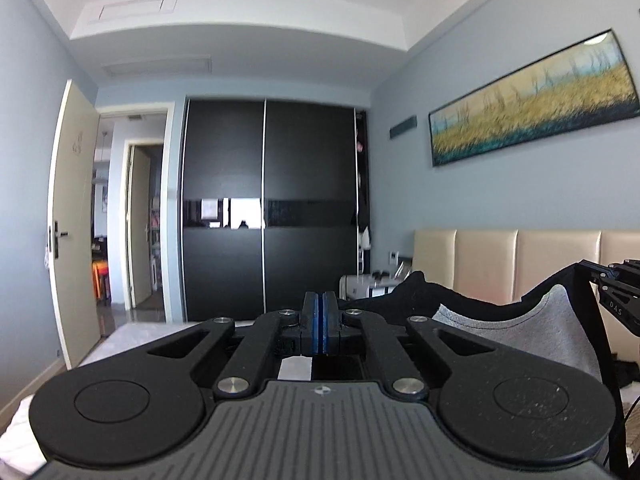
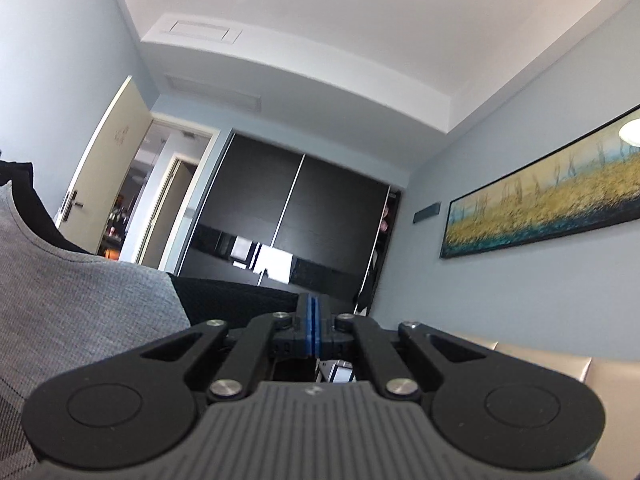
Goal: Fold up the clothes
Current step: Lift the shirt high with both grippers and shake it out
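A garment of grey knit and black fabric [image 1: 552,328] hangs stretched in the air between my two grippers. My left gripper [image 1: 319,300] points level, its blue pads pressed together, and the black top edge of the garment runs off to the right from its tips. That edge ends at my right gripper [image 1: 588,270] by the right border. In the right wrist view the garment [image 2: 80,300] fills the left side, and its black edge leads into my right gripper [image 2: 310,304], which is shut and tilted slightly upward.
A black sliding wardrobe [image 1: 268,208] stands ahead, with an open door [image 1: 72,220] to a hallway on its left. A beige padded headboard [image 1: 500,260] and a long painting [image 1: 532,100] line the right wall. White bedding [image 1: 16,440] shows at the lower left.
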Motion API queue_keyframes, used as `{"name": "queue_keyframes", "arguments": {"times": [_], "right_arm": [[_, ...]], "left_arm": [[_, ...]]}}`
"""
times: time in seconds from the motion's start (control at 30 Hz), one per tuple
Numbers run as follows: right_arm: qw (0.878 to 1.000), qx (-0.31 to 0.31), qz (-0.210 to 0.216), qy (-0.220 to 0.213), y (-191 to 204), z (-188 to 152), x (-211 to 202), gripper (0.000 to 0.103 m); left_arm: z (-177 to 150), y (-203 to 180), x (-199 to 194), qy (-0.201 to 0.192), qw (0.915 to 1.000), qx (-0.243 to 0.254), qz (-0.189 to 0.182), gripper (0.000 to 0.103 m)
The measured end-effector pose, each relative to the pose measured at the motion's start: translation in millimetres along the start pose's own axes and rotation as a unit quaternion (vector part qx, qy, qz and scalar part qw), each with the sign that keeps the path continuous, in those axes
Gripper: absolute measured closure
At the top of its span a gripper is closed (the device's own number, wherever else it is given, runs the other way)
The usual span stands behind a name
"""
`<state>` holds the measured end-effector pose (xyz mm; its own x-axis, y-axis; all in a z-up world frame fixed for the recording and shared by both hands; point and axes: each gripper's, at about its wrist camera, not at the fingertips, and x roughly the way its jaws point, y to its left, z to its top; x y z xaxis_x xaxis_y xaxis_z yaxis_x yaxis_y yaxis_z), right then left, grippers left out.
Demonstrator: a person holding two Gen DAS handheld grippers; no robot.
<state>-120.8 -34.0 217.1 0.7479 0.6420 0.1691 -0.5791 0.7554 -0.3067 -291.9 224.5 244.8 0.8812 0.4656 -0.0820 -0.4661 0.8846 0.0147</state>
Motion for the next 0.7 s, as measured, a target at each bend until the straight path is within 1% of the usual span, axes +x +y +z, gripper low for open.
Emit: {"name": "queue_keyframes", "arguments": {"times": [0.07, 0.17, 0.27, 0.3, 0.33, 0.43, 0.57, 0.63, 0.7], "right_arm": [[0.999, -0.009, 0.017, 0.039, 14, -27, 23, 0.102], [0.994, -0.018, 0.043, 0.099, 33, -69, 59, 0.102], [0.987, -0.033, 0.057, 0.143, 53, -106, 92, 0.102], [0.986, -0.037, 0.061, 0.152, 59, -116, 104, 0.102], [0.984, -0.04, 0.062, 0.16, 64, -125, 117, 0.102], [0.98, -0.029, 0.061, 0.188, 75, -145, 163, 0.102], [0.974, -0.019, 0.063, 0.218, 87, -170, 223, 0.102], [0.968, -0.019, 0.067, 0.24, 97, -189, 249, 0.102], [0.962, -0.021, 0.07, 0.263, 107, -213, 272, 0.102]], "left_arm": [[-25, 12, 30, 0.046, 0.9989, -0.001, 0.011, 0.103], [-63, 25, 73, 0.1, 0.9947, -0.002, 0.027, 0.103], [-92, 33, 112, 0.134, 0.9902, -0.01, 0.039, 0.103], [-100, 36, 128, 0.147, 0.9882, -0.016, 0.041, 0.103], [-106, 39, 142, 0.156, 0.9866, -0.021, 0.042, 0.103], [-120, 51, 175, 0.166, 0.9846, -0.017, 0.054, 0.103], [-137, 65, 223, 0.188, 0.9801, -0.029, 0.058, 0.103], [-157, 70, 251, 0.212, 0.9746, -0.028, 0.065, 0.103], [-185, 74, 277, 0.245, 0.9664, -0.03, 0.07, 0.103]]}}
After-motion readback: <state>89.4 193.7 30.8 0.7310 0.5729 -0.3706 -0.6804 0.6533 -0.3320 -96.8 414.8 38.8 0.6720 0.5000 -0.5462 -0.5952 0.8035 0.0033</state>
